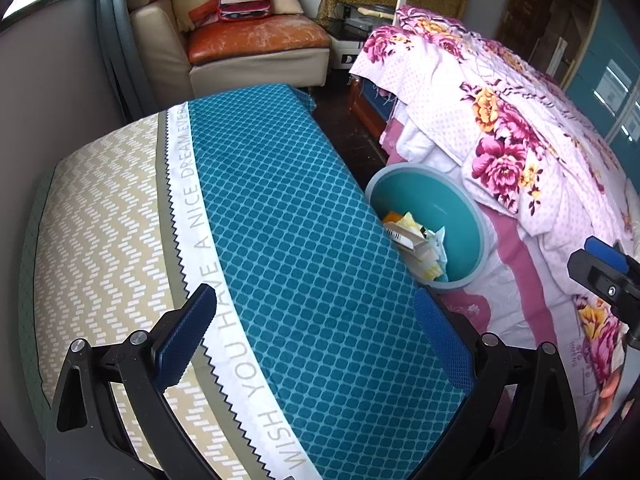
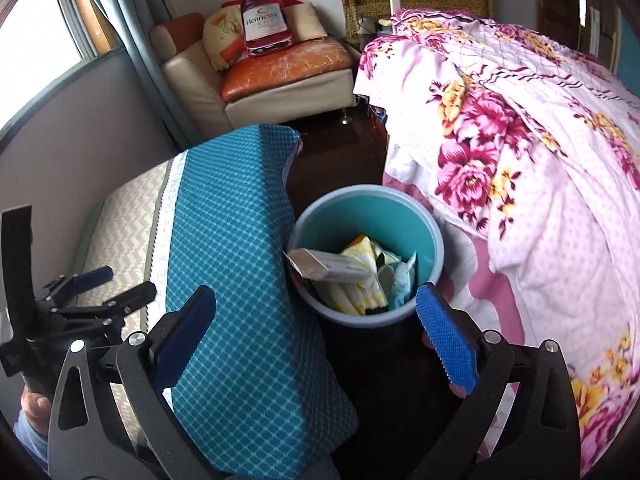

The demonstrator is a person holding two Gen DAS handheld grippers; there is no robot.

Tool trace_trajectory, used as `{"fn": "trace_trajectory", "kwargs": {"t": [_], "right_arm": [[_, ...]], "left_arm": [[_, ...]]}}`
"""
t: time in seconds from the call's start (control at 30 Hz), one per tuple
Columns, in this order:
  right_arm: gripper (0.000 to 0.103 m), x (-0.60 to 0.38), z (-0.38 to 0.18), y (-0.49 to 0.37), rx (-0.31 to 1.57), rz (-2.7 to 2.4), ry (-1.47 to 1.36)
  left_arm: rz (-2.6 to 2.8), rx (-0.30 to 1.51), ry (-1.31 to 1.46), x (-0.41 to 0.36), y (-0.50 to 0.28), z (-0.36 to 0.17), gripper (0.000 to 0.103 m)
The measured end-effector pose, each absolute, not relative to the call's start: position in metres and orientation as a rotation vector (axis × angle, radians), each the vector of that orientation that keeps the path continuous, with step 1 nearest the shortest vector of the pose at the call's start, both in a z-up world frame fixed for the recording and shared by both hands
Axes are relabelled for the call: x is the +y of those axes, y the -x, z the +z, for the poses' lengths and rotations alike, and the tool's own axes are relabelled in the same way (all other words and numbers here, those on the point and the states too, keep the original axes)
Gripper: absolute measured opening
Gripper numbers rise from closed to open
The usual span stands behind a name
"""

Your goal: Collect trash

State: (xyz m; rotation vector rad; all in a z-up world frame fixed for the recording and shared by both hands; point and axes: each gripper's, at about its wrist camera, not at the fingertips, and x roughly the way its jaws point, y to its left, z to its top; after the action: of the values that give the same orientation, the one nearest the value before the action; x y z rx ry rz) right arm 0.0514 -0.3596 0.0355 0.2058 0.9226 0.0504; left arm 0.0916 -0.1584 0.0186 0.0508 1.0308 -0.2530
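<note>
A: Where does the trash stand?

B: Inside the round teal plastic bin with the grey rim [image 2: 430, 248], which stands on the dark floor [image 2: 340, 152] between the covered tabletop and the bed. It holds a heap of crumpled wrappers and packets [image 2: 372, 280], yellow, white and pale blue, with a flat grey cardboard box [image 2: 324, 266] lying slantwise on top.

A: And the two tools?

B: The right gripper [image 2: 316, 336] hangs just above the near edge of the bin, its blue ribbed jaws spread wide with nothing between them. The left gripper [image 1: 316, 336] is over the tabletop, jaws equally wide apart and likewise empty. In the right wrist view the left gripper shows at the far left, with a hand [image 2: 34, 404] on its handle.

A: What covers the tabletop?

B: A teal cloth with a lattice pattern [image 1: 304, 240], joined to a beige chevron panel by a white zigzag band printed with words.

A: Anything beyond?

B: The bed carries a pink floral quilt [image 2: 520, 152]. Farther back sits a cream armchair with an orange seat [image 2: 280, 64], bearing a bottle-shaped red cushion [image 2: 266, 24].
</note>
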Motion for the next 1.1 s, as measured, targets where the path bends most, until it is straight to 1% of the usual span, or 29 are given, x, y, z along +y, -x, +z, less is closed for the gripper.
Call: {"fn": "trace_trajectory", "kwargs": {"t": [0.37,1.1], "right_arm": [[0.096,-0.349,0.031,-0.025,0.914,0.044,-0.157],[0.096,-0.351,0.02,-0.047,0.945,0.042,-0.186]], "left_arm": [[-0.233,1.027,-0.081,-0.152,-0.07,0.015,0.099],[-0.231,1.054,-0.09,-0.153,-0.084,0.0,0.099]]}}
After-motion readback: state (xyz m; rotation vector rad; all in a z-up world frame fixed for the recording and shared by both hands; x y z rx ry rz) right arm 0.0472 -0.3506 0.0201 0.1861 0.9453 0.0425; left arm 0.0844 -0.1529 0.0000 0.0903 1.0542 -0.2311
